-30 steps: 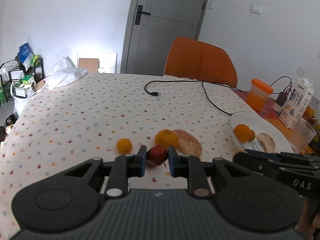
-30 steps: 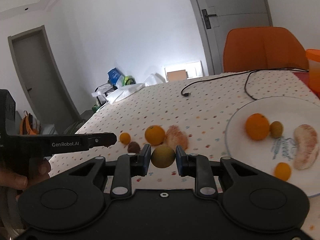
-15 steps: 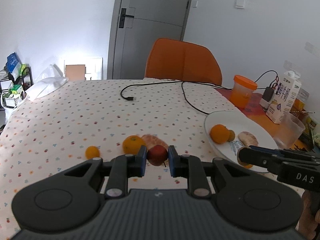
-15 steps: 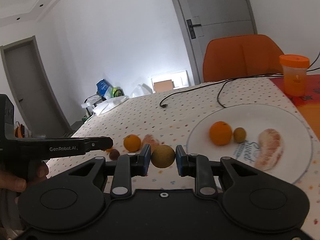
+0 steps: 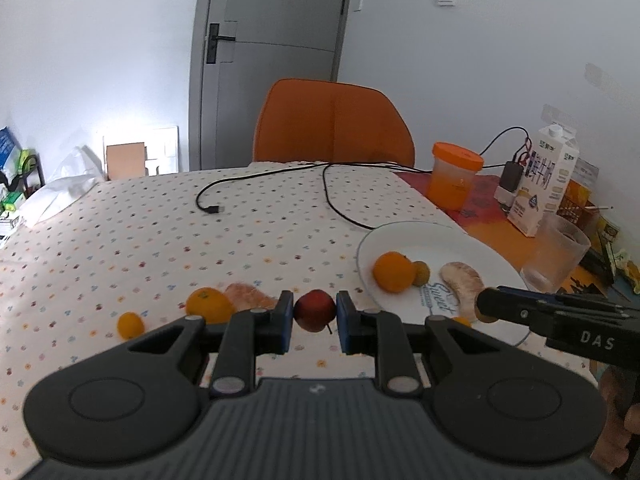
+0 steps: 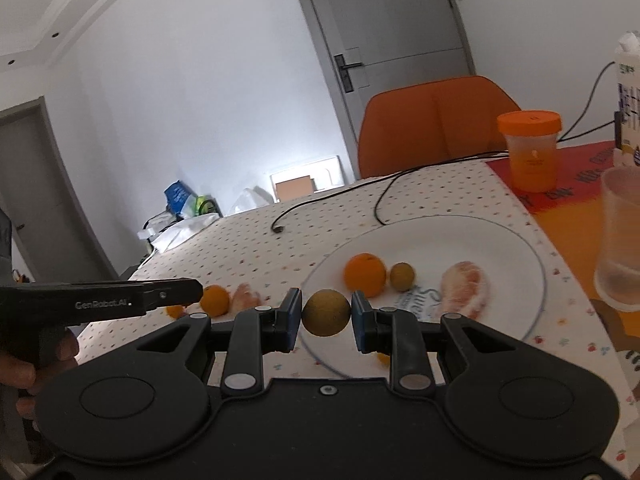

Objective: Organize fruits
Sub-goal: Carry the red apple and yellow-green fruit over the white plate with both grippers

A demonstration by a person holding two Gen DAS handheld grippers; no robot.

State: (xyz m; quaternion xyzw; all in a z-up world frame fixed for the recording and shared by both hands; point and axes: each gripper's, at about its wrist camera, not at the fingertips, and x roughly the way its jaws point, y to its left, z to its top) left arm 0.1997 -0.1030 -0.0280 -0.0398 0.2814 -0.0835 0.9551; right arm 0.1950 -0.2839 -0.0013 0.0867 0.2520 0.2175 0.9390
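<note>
My left gripper [image 5: 315, 316] is shut on a small red apple [image 5: 315, 310], held above the dotted tablecloth just left of the white plate [image 5: 436, 240]. My right gripper [image 6: 326, 314] is shut on a round yellow-brown fruit [image 6: 326, 312], hanging over the plate's [image 6: 500, 240] near left rim. On the plate lie an orange [image 6: 365, 274], a small green-brown fruit [image 6: 401, 276] and a peeled pomelo piece [image 6: 466, 289]. On the cloth to the left lie an orange [image 5: 209, 305], a pomelo piece [image 5: 248, 297] and a small tangerine [image 5: 130, 325].
A clear plastic cup [image 6: 622, 236], an orange-lidded jar [image 5: 454, 178] and a milk carton [image 5: 546, 184] stand right of the plate. A black cable [image 5: 280, 184] crosses the far cloth. An orange chair [image 5: 332, 122] stands behind the table.
Both grippers have carried their fruits to the right, toward the plate. The right one now hangs over the plate's rim, and the loose fruits on the cloth have fallen behind to the left.
</note>
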